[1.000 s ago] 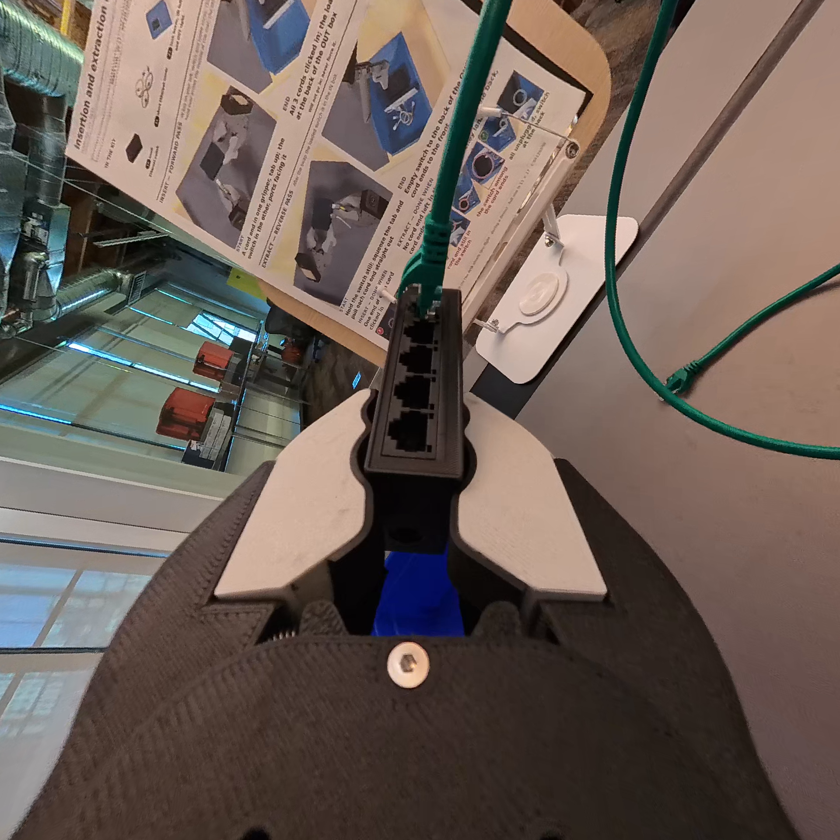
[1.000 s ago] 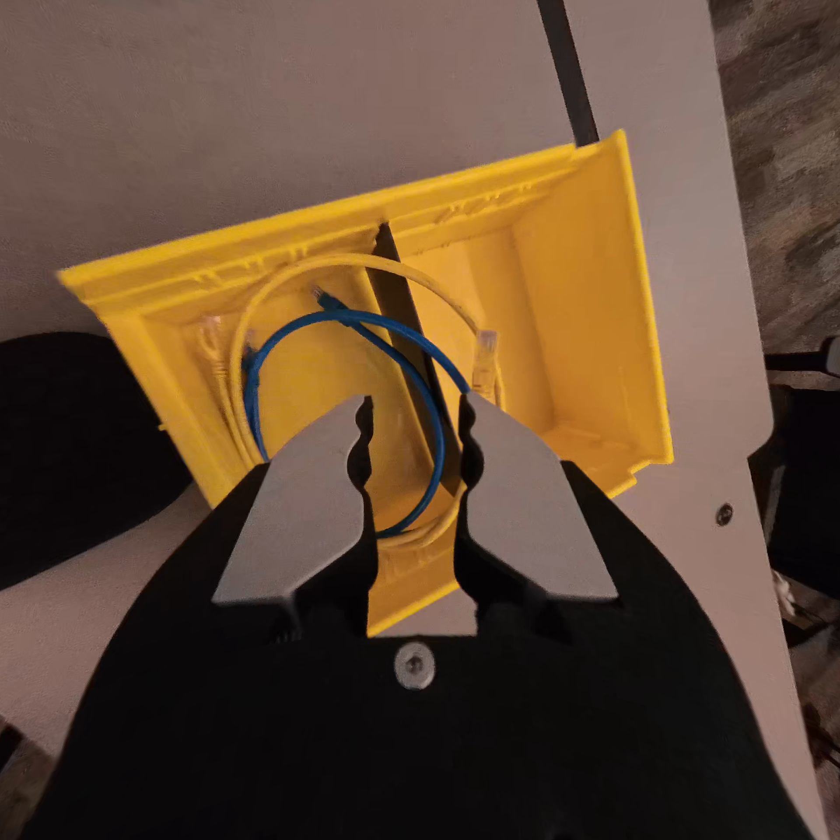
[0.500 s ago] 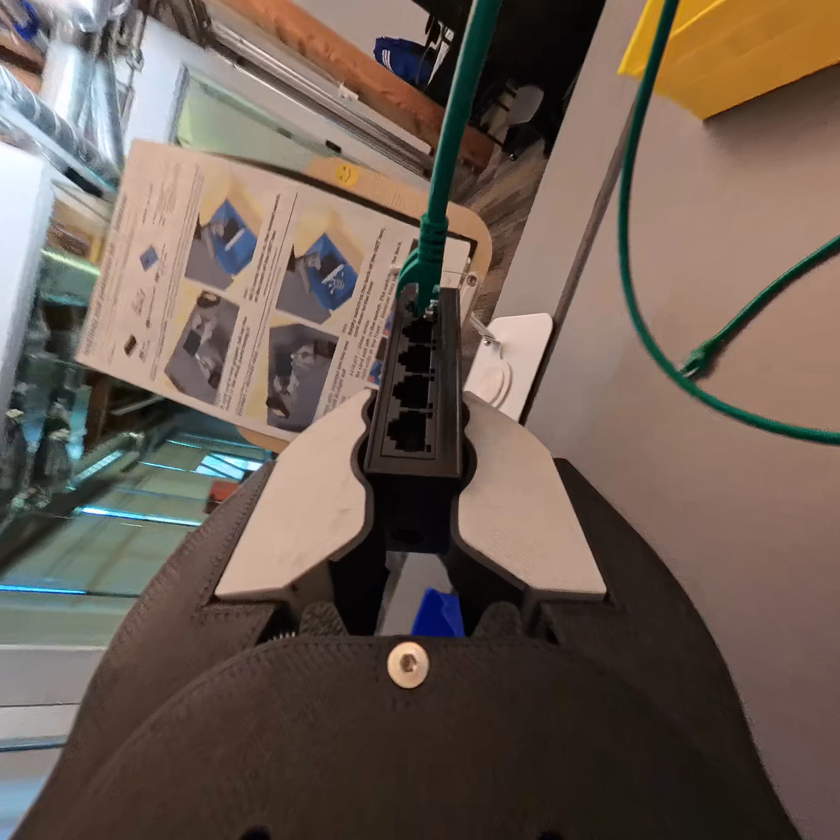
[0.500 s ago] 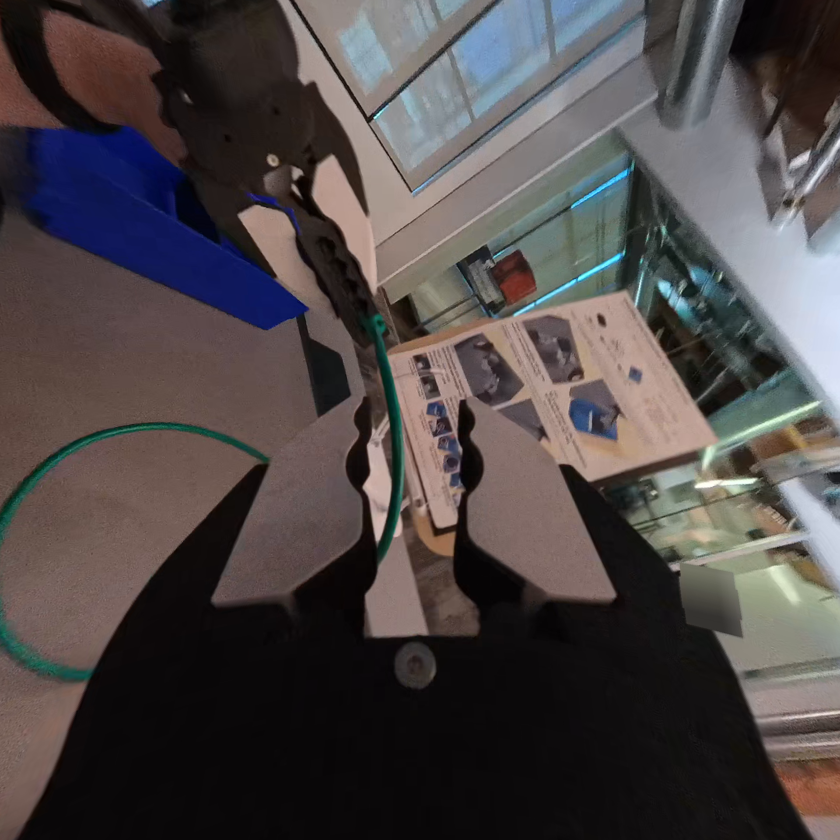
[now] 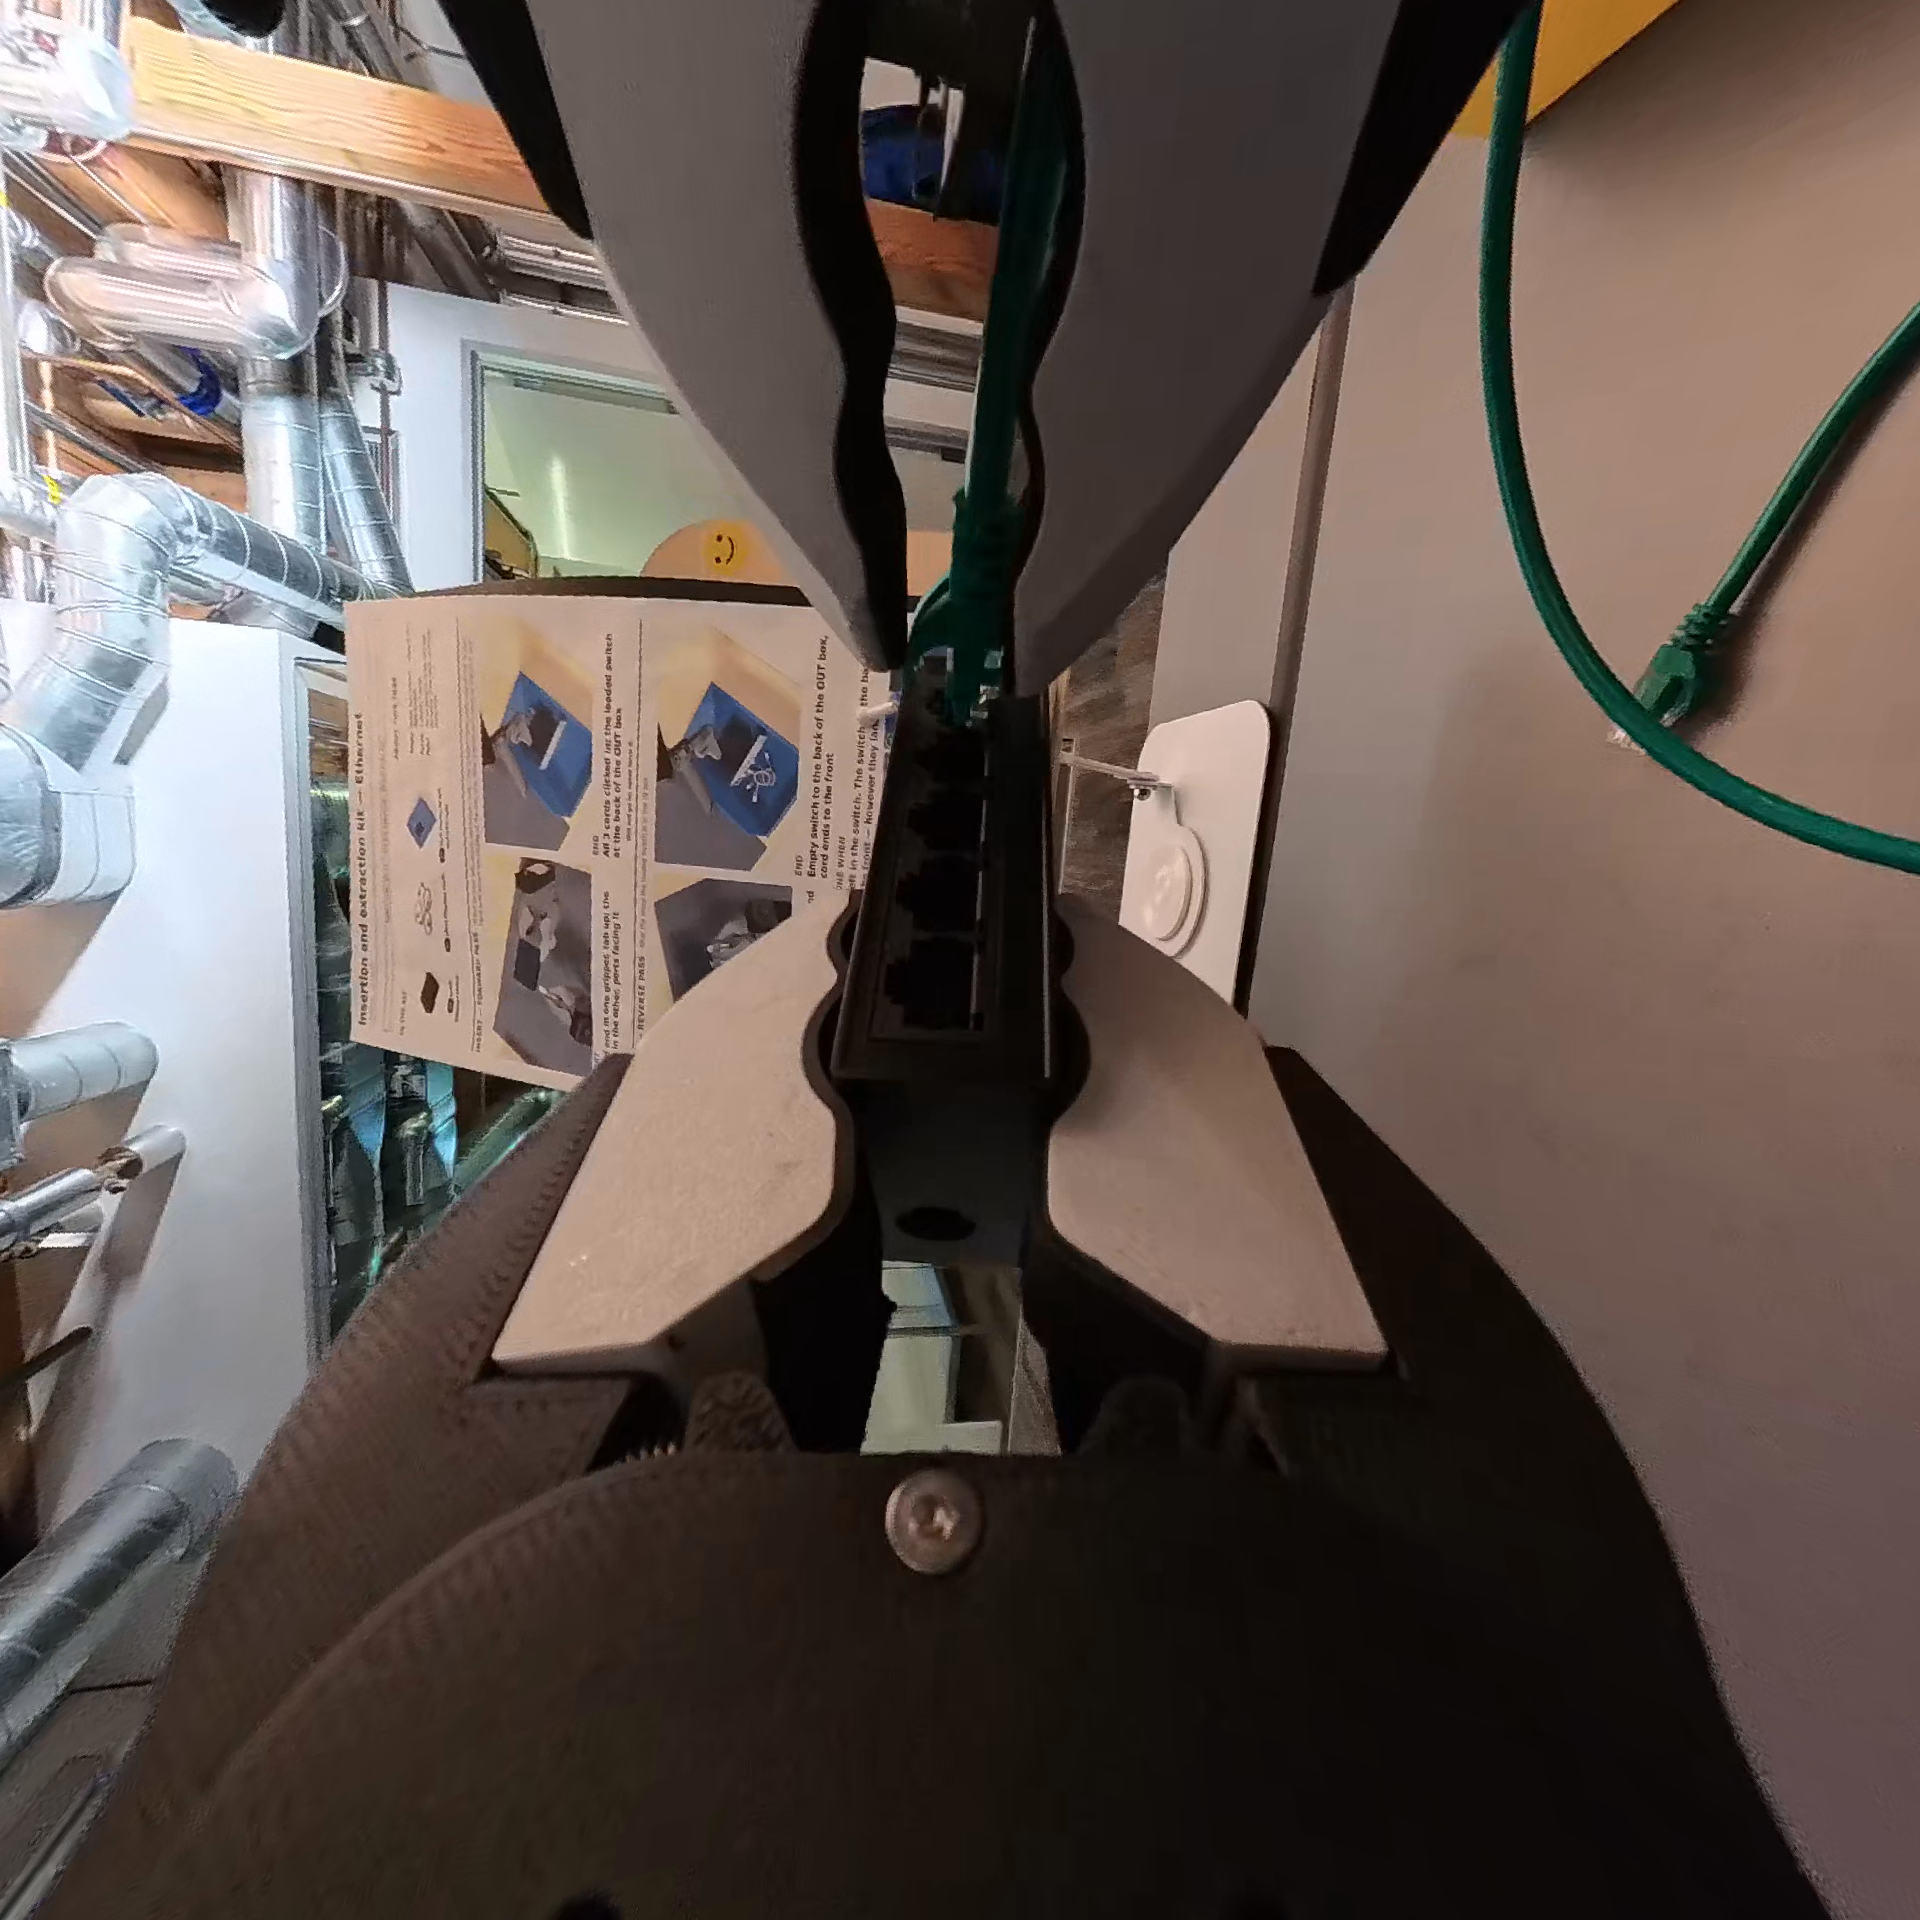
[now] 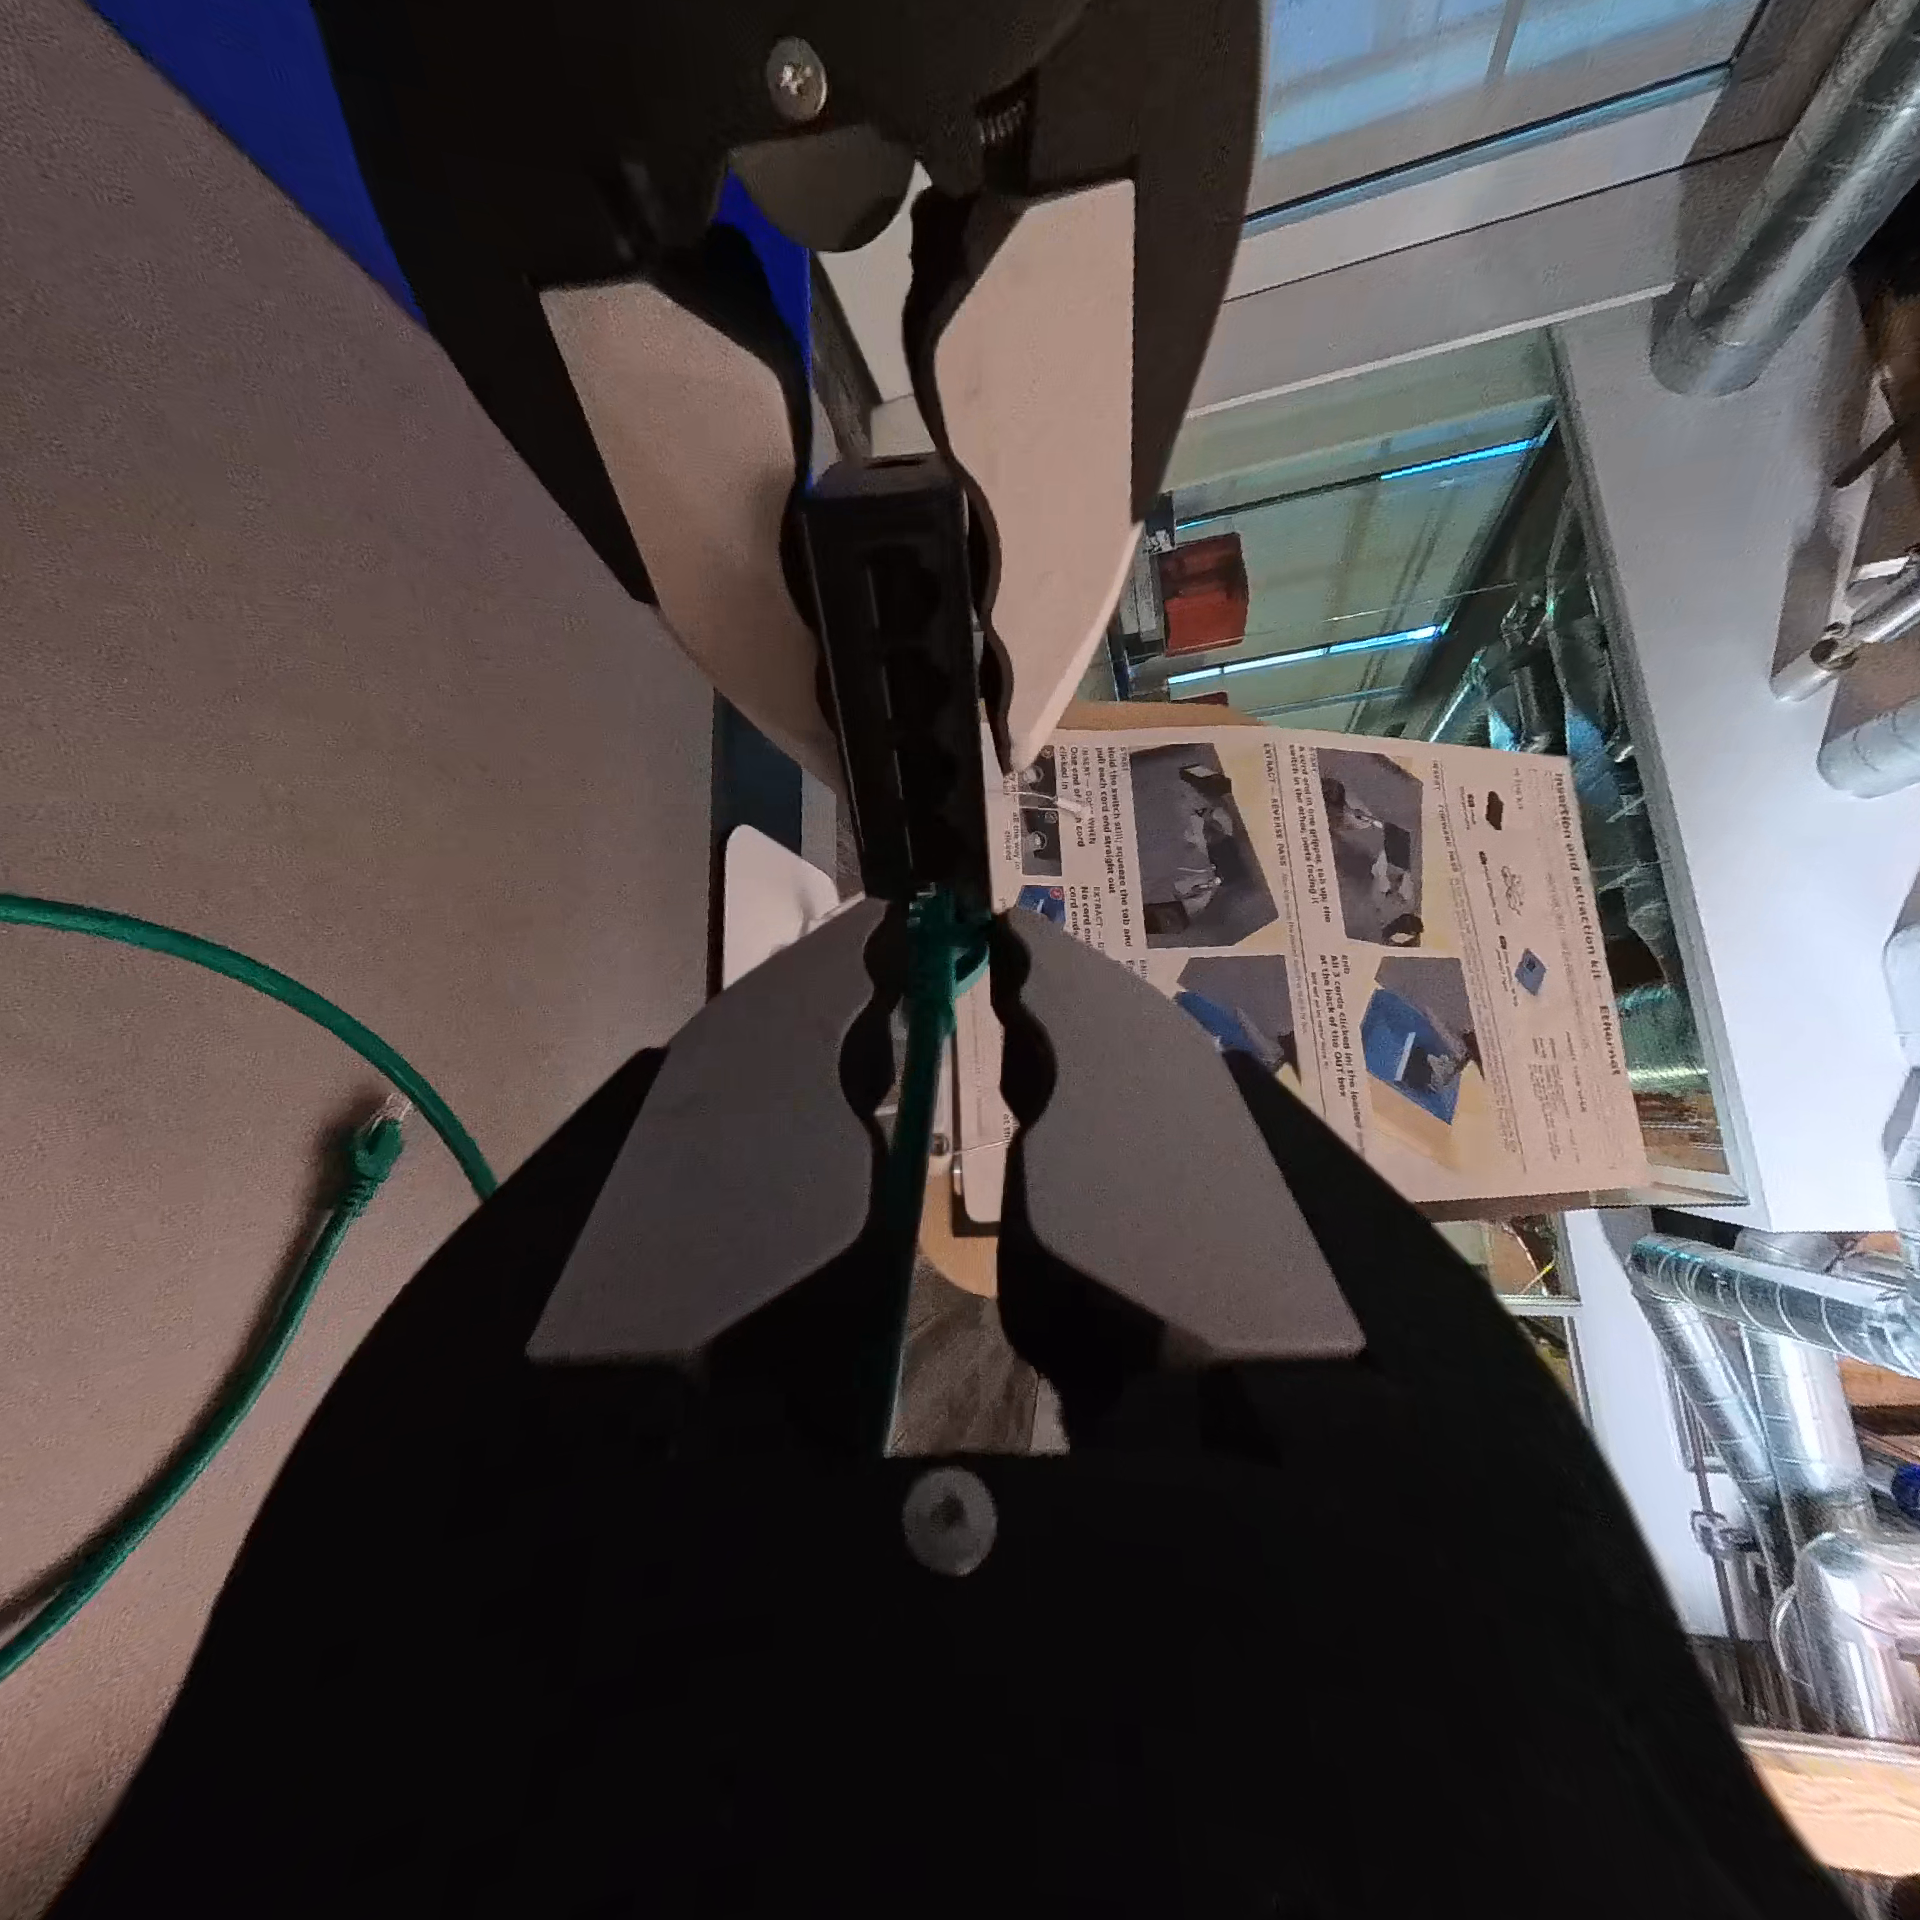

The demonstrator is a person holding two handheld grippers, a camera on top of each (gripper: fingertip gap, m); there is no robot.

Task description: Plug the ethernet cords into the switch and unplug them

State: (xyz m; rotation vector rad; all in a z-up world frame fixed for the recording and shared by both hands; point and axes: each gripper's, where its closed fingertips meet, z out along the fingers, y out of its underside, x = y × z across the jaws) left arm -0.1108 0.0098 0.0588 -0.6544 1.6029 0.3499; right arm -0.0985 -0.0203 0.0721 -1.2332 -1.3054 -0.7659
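Note:
My left gripper (image 5: 951, 925) is shut on a black switch (image 5: 940, 935), whose row of ports faces my right gripper. A green ethernet cord (image 5: 987, 561) is plugged into the port farthest from my left gripper. My right gripper (image 6: 940, 920) faces the switch (image 6: 899, 675) head-on. Its jaws stand partly closed on either side of the green plug and cord (image 6: 914, 1091), with a gap showing beside the cord. It also shows at the top of the left wrist view (image 5: 956, 665). The cord's other plug (image 6: 364, 1153) lies loose on the grey table (image 6: 260, 675).
An illustrated instruction sheet (image 5: 582, 831) stands on a white-based holder (image 5: 1195, 831) at the table's edge. A blue bin (image 6: 260, 125) sits behind the left gripper. A yellow bin's edge (image 5: 1538, 83) shows at the top right. The green cord loops across the table (image 5: 1538, 520). Spacing between my two grippers at the tips: around 4 cm.
My right gripper swung away from the yellow bin to the switch; it now straddles the green plug with narrower jaws. My left gripper turned, still holding the switch.

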